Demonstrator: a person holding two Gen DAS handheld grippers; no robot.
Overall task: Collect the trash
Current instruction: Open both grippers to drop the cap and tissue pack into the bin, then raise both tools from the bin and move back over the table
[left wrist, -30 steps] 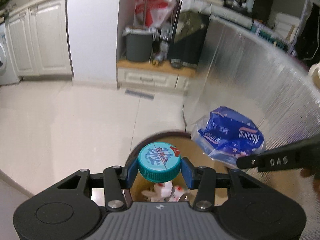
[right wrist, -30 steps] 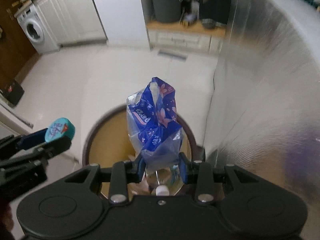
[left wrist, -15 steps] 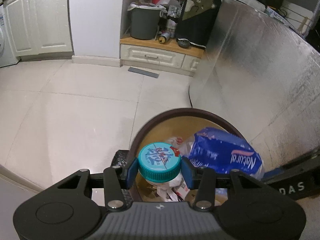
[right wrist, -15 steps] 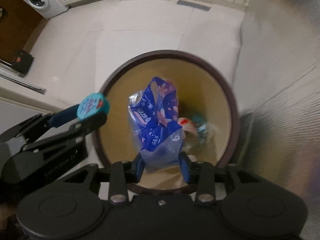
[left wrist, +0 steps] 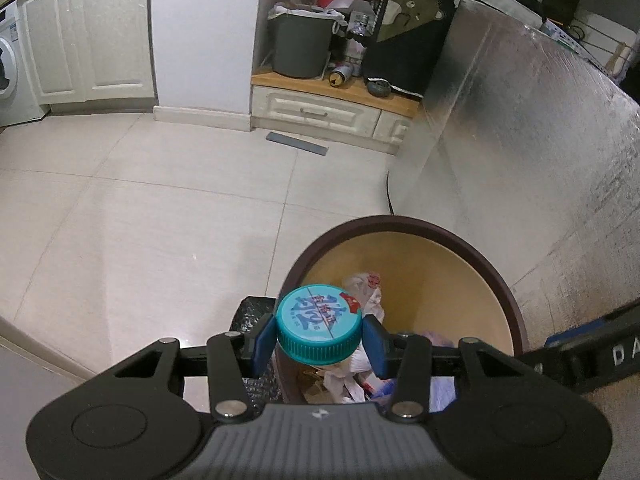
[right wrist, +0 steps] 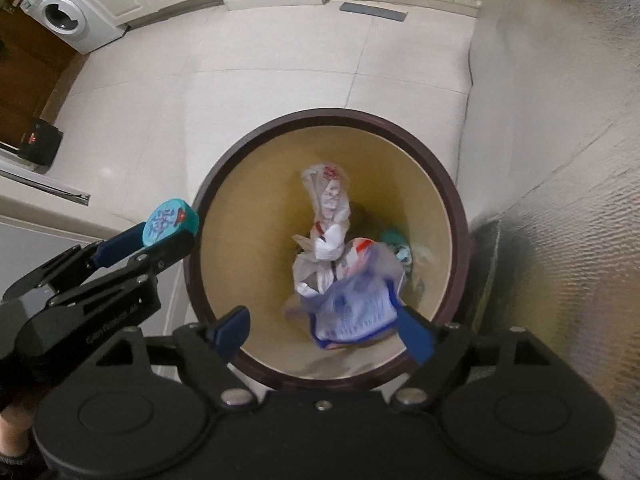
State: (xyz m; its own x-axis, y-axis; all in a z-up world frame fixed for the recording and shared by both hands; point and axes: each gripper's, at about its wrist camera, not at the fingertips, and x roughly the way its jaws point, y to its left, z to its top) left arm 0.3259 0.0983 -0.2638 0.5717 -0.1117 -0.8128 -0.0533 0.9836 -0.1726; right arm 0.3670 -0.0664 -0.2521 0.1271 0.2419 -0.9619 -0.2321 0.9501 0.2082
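1. Right gripper (right wrist: 322,330): jaws spread wide, having just been opening; nothing pressed between the blue pads. It points almost straight down over the bin (right wrist: 456,208).
2. Blue plastic wrapper (right wrist: 352,312): blurred, free of the pads, lying in the gap between them and inside the bin at about 6 o'clock of the opening. Whether it rests on the other trash cannot be told.
3. Left gripper (left wrist: 319,340): jaws at a middle width, clamped on a teal bottle cap (left wrist: 319,326) with the printed top facing the camera. In the right wrist view the same cap (right wrist: 171,222) sits just outside the bin's rim at about 9 o'clock.
4. Bin contents: a knotted white plastic bag (right wrist: 326,216) near centre, running toward 12 o'clock; a small teal item (right wrist: 394,242) at about 4 o'clock, too small to identify.
5. Bin: round, dark brown rim, tan inner wall, standing on a pale tiled floor (left wrist: 140,220).
6. Silver foil-faced wall (left wrist: 540,160): just beside the bin at 3 o'clock.
7. Washing machine (right wrist: 66,20): far off at 10 o'clock in the right wrist view.
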